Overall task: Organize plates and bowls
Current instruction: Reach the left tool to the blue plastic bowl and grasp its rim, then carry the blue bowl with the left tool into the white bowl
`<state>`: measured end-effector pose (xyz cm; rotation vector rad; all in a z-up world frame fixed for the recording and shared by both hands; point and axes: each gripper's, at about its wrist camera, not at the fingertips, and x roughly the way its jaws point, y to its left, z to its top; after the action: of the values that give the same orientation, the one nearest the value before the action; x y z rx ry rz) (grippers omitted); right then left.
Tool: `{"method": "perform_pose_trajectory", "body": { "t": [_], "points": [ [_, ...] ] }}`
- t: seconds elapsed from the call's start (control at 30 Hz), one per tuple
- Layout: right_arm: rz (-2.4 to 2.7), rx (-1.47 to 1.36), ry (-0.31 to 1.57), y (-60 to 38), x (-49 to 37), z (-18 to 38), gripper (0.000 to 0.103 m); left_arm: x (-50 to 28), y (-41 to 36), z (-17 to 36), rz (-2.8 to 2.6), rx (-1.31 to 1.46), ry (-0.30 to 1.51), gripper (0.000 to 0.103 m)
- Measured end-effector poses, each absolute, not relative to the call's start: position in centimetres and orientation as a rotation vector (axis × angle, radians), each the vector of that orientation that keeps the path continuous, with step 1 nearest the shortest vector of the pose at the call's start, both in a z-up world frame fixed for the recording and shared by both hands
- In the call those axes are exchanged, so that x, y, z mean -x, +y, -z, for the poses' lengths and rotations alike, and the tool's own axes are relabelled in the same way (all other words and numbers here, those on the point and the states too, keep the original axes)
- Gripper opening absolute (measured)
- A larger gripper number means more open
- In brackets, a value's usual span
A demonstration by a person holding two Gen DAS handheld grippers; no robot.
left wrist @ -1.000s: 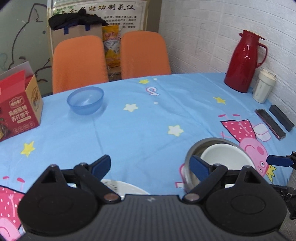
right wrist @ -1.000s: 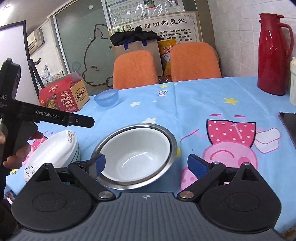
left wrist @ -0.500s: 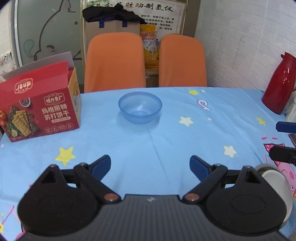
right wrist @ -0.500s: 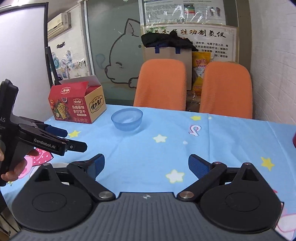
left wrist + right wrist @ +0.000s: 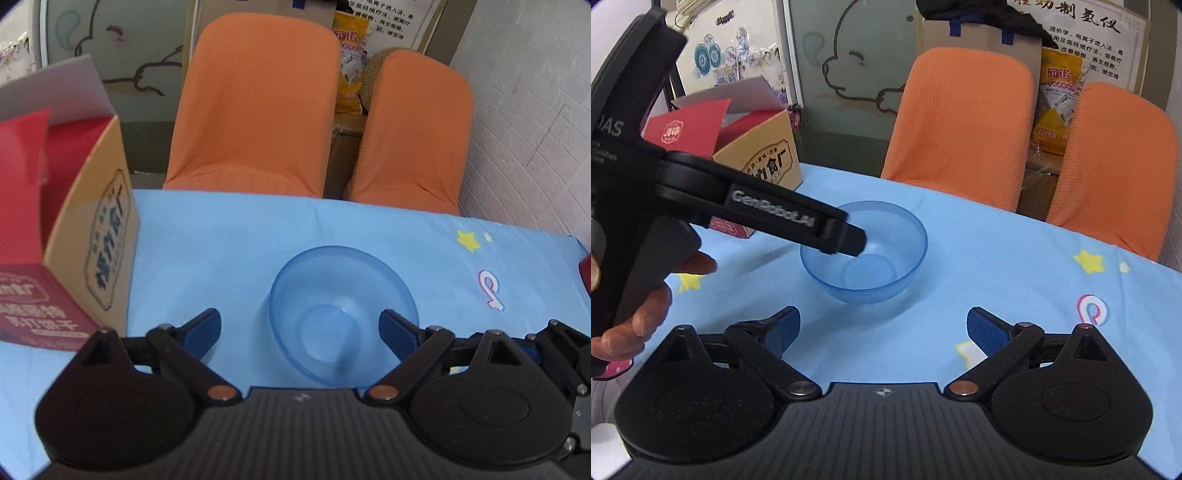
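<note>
Left gripper now over blue bowl on table; second ago bowl sat far off near chairs. Jaws wide, right finger at bowl's rim, contact unclear, nothing gripped. Metal bowl and white dishes gone from both views. Right gripper wide, empty, near side of blue bowl. Red box now close at left. Hand holds left gripper's handle.

bowl on table, box left, chairs behind
</note>
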<state>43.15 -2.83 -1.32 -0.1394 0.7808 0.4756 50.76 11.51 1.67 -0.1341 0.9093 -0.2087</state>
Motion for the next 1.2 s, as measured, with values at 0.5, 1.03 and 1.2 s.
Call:
{"method": "perform_pose_trajectory", "body": {
  "t": [0.5, 1.03, 1.2],
  "points": [
    [-0.462, 0.21, 0.801, 0.3, -44.9, 4.2, 0.103, -53.0, 11.9, 0.5, 0.335, 0.126, 0.915, 0.088],
    [-0.454, 0.187, 0.645, -0.1, -43.3, 1.9, 0.103, -51.5, 10.4, -1.9, 0.413, 0.076, 0.856, 0.056],
    [-0.461, 0.189, 0.615, -0.9, -41.1, -0.7, 0.103, -48.8, 9.8, -4.9, 0.421, 0.097, 0.824, 0.055]
  ]
}}
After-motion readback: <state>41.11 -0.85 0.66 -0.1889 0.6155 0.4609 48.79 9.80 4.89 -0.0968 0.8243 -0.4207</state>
